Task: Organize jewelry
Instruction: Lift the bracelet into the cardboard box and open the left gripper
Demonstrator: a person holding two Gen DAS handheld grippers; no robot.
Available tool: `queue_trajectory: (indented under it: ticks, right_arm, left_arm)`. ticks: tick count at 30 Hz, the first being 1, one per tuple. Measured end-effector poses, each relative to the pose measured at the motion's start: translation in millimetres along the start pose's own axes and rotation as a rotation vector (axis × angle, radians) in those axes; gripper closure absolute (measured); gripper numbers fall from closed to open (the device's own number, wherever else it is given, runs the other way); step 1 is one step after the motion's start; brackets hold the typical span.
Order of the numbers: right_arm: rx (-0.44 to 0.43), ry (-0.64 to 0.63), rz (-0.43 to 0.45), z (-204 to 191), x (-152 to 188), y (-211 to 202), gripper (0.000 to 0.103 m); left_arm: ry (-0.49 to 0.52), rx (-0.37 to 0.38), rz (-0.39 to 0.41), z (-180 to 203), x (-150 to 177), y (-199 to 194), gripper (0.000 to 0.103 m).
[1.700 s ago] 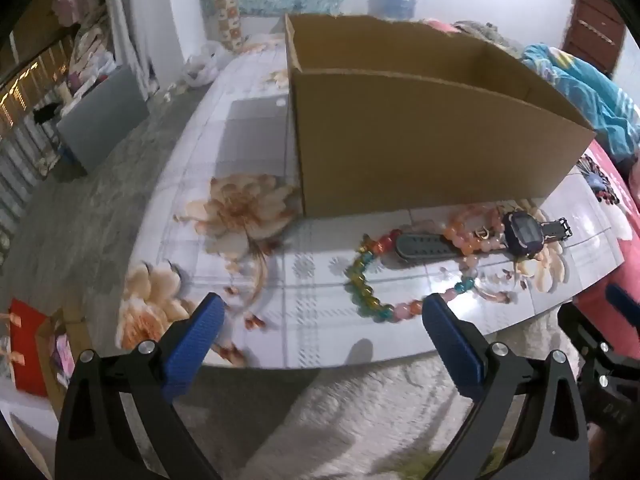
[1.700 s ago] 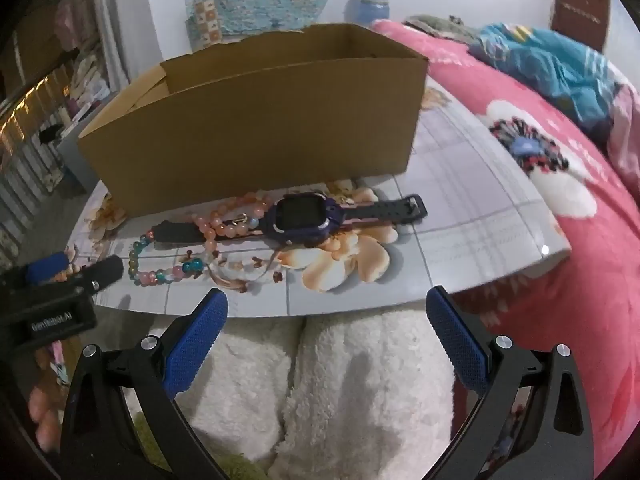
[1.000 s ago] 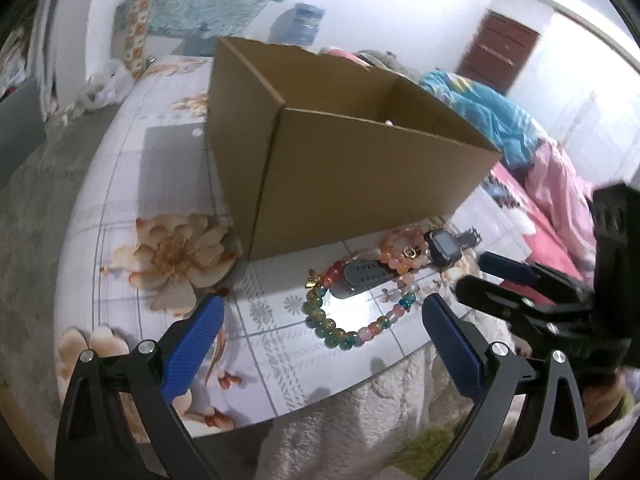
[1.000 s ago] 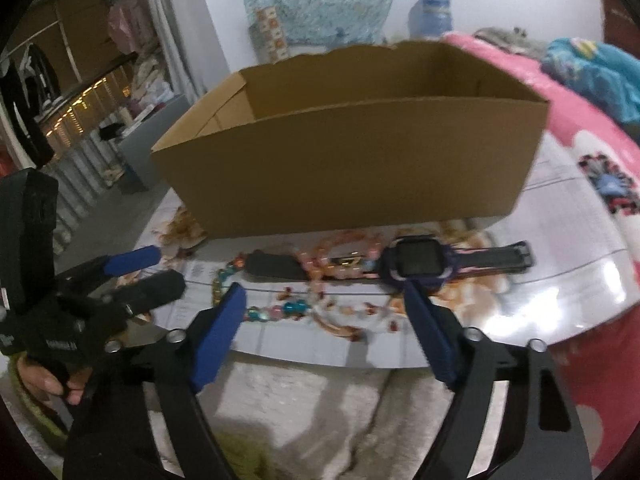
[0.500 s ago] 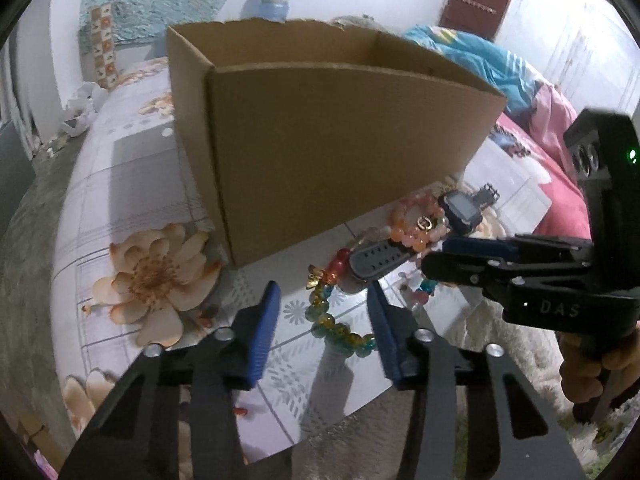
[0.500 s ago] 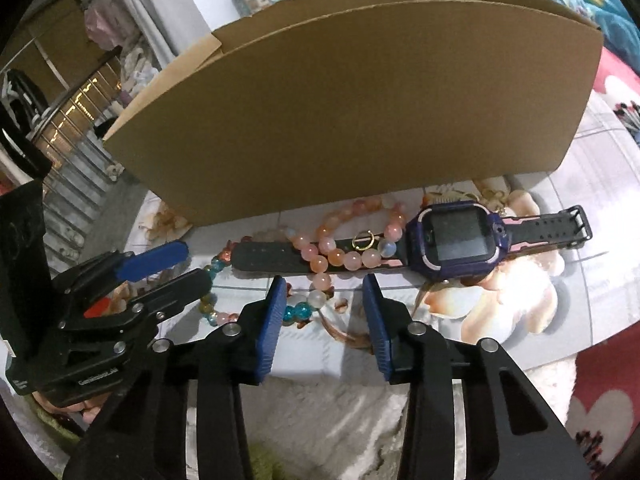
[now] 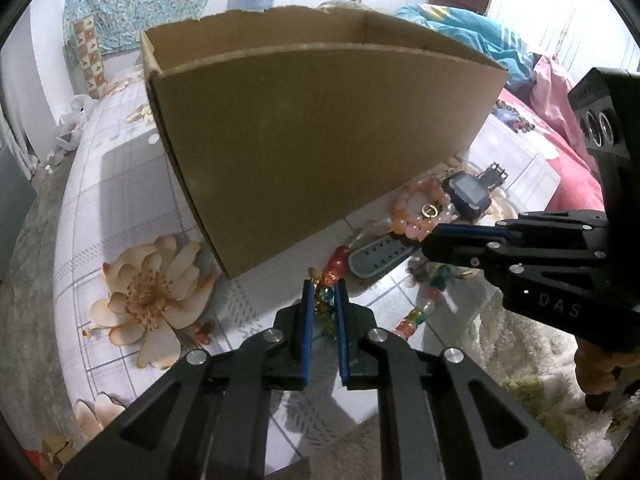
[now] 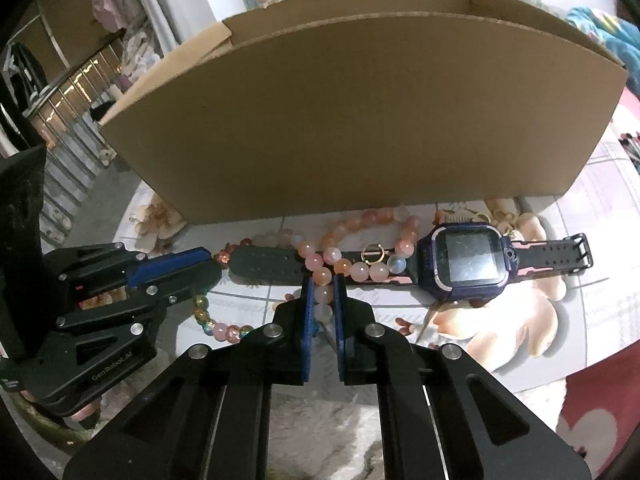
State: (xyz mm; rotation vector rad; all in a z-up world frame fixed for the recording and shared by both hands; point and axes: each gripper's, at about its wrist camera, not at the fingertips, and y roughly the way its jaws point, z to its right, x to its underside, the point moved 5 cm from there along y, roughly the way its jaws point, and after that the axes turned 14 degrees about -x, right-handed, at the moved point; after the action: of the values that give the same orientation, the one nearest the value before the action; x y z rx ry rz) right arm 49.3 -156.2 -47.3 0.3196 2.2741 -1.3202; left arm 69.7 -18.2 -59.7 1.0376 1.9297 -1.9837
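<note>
- Left gripper [image 7: 324, 294]: fingers have just been closing and now pinch the multicolour bead bracelet [image 7: 412, 316] at its left end, on the counter [image 7: 120, 184].
- Right gripper [image 8: 322, 292]: fingers, also just closing, pinch the pink bead bracelet [image 8: 360, 266], draped over the smartwatch [image 8: 466, 260] strap.
- Cardboard box [image 8: 360, 120] stands just behind; what it holds is hidden. Nothing lifted yet, so I judge the sorting barely begun.

Each claw is matte black with angular cut-out arms, silver round screw heads at the pivots and blue ribbed pads on the fingers [image 7: 306, 332]. The right claw [image 7: 430, 240] carries pale "DAS" lettering; the left claw [image 8: 208, 262] reads "GenRobot.AI".
</note>
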Motion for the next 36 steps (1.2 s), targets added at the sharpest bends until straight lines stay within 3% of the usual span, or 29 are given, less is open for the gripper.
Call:
queue_trajectory:
  ticks: [10, 18, 21, 24, 27, 31, 36]
  right_arm:
    - [-0.031, -0.025, 0.066, -12, -12, -29, 0.096]
    - [-0.066, -0.032, 0.141, -24, -27, -58, 0.096]
    - [-0.088, -0.049, 0.18, -33, -40, -75, 0.096]
    - [-0.121, -0.092, 0.222, -43, -70, -92, 0.096]
    - [-0.174, -0.101, 0.229, -43, -115, -94, 0.096]
    - [-0.277, 0.005, 0.102, -15, -180, -49, 0.096]
    - [-0.314, 0.158, -0.133, 19, -217, 33, 0.095]
  left_arm:
    - [-0.063, 0.076, 0.04, -10, -4, -31, 0.094]
    - [-0.123, 0.147, 0.13, -25, -23, -68, 0.094]
    - [-0.13, 0.187, 0.187, -30, -41, -92, 0.094]
    - [-0.104, 0.176, 0.268, -36, -71, -115, 0.094]
    - [-0.084, 0.138, 0.294, -44, -108, -119, 0.094]
    - [-0.07, 0.078, 0.21, -55, -158, -80, 0.094]
    - [-0.027, -0.015, 0.046, -61, -193, -12, 0.094]
